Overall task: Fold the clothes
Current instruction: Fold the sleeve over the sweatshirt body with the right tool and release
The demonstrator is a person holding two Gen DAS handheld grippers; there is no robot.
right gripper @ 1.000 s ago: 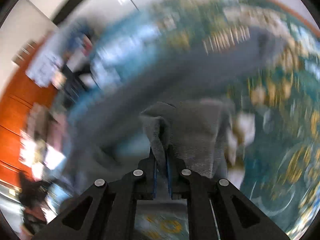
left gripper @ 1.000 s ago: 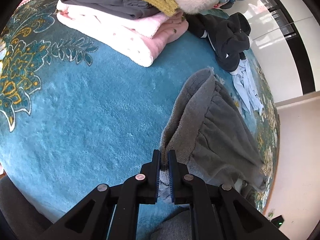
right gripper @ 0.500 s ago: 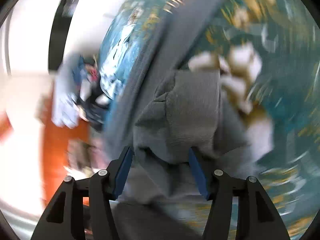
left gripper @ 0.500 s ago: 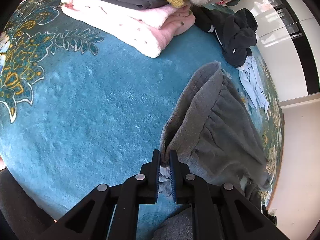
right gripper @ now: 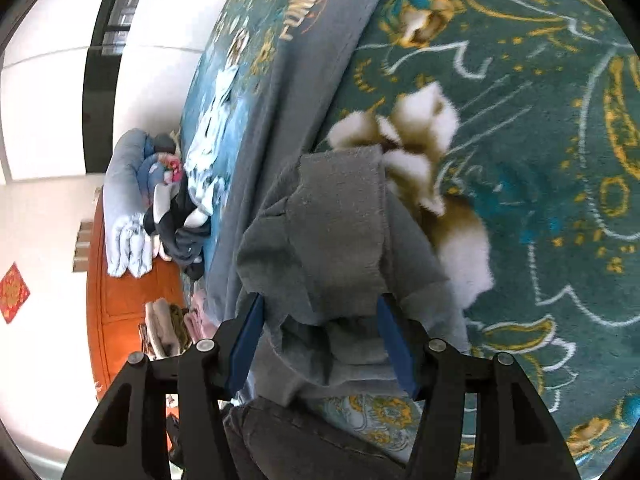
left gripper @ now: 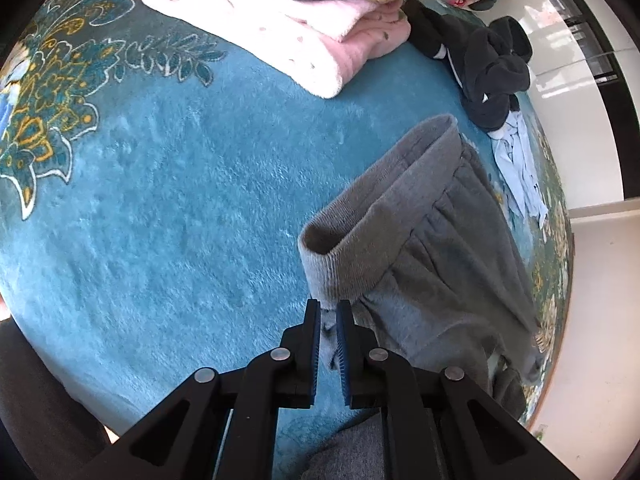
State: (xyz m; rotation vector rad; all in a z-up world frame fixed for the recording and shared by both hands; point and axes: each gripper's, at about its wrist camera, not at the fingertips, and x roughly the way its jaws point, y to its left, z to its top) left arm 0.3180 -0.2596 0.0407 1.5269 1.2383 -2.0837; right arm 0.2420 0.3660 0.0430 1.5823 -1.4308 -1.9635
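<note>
Two wrist cams, both riding right behind their own fingers, looking down at the rug.

Left wrist view peers steeply down over the left gripper [left gripper: 328,316] onto the blue rug [left gripper: 160,220], very close; the right wrist view is rolled sideways over the right gripper [right gripper: 320,320], shallower angle. Both catch the grey sweatshirt [left gripper: 424,264] [right gripper: 336,240] and the folded pile [left gripper: 320,44] [right gripper: 168,324].

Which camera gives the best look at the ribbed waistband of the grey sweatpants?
The left wrist view. It shows the waistband as a long open ribbed band running up from the left gripper, which pinches its corner. The right wrist view shows only a bunched grey fold between the open right gripper; no ribbing is clear.
</note>
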